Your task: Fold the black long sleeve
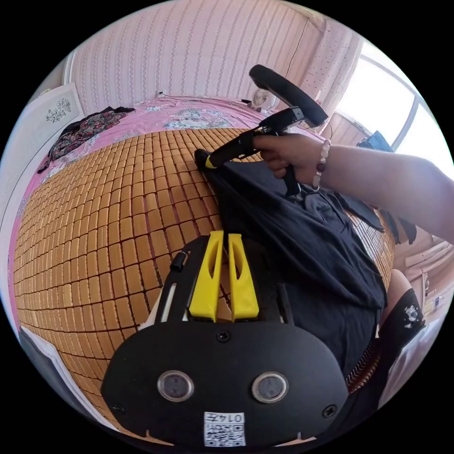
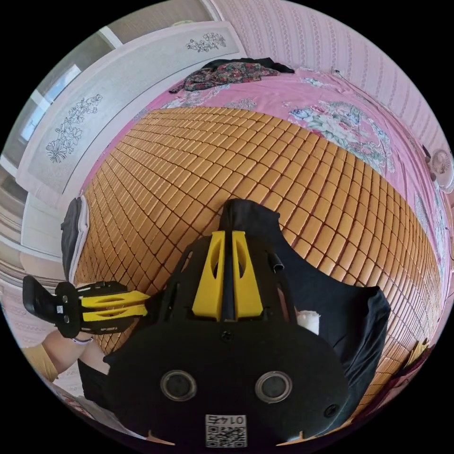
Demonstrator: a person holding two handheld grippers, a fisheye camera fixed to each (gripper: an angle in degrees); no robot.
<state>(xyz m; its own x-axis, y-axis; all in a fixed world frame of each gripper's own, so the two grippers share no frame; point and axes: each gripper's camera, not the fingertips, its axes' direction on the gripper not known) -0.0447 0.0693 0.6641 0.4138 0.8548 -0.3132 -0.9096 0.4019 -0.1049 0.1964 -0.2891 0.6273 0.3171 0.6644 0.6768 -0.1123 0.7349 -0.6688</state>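
The black long sleeve (image 1: 302, 246) lies bunched on the bamboo mat (image 1: 109, 227) that covers the bed, near the mat's edge by the person. The right tool (image 1: 208, 161), held in a hand (image 1: 283, 153), has its jaws closed on a raised fold of the garment, and in the right gripper view black cloth fills the slit between them. The left tool (image 1: 226, 246) hangs over the mat just beside the garment, jaws nearly together with nothing between them; a floral garment (image 2: 227, 73) lies well apart on the pink bedsheet (image 2: 293, 101).
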